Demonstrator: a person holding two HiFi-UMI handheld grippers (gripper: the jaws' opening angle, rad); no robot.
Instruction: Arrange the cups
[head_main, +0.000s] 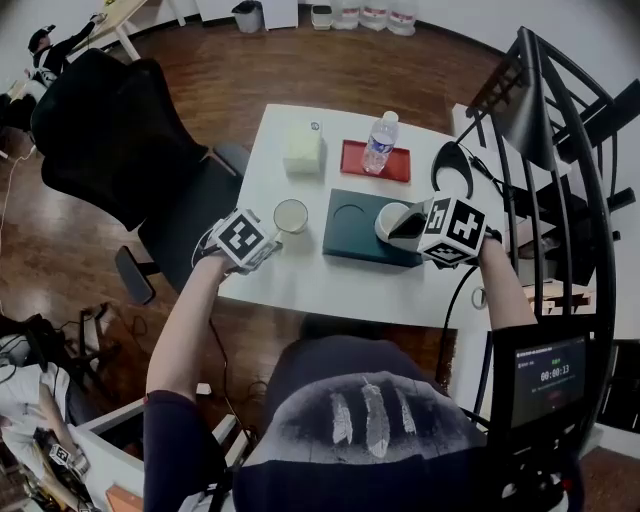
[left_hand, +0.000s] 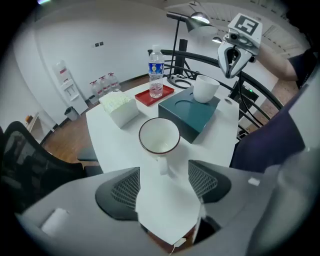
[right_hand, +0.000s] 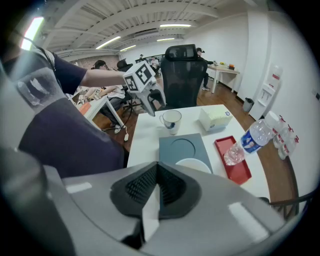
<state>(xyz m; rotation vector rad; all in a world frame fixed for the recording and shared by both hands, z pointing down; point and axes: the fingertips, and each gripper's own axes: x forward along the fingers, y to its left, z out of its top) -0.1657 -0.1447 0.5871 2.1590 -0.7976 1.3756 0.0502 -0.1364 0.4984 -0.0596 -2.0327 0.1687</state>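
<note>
Status: about half done, by my reading.

- The first cup (left_hand: 205, 87) sits in one recess of the teal tray (left_hand: 186, 116). The other recess (head_main: 352, 213) is empty.
- The second cup (left_hand: 159, 136) stands on the white table (head_main: 300, 285) beside the tray, handle towards my left gripper (left_hand: 164, 170). Its jaws are wide apart and grip nothing.
- My right gripper (right_hand: 157, 167) is closed and empty, hanging near the first cup.

Left to do: grasp the second cup and seat it.

A white surface (head_main: 300, 285) stands on a dark wood floor (head_main: 330, 60), with a black office chair (head_main: 110, 140) just beside its left edge. The walls (left_hand: 65, 40) are white. Strip lights (right_hand: 172, 25) run along the ceiling, a black desk lamp (left_hand: 199, 19) glows at the surface's far side, and a pale desk (right_hand: 223, 71) stands further off.
</note>
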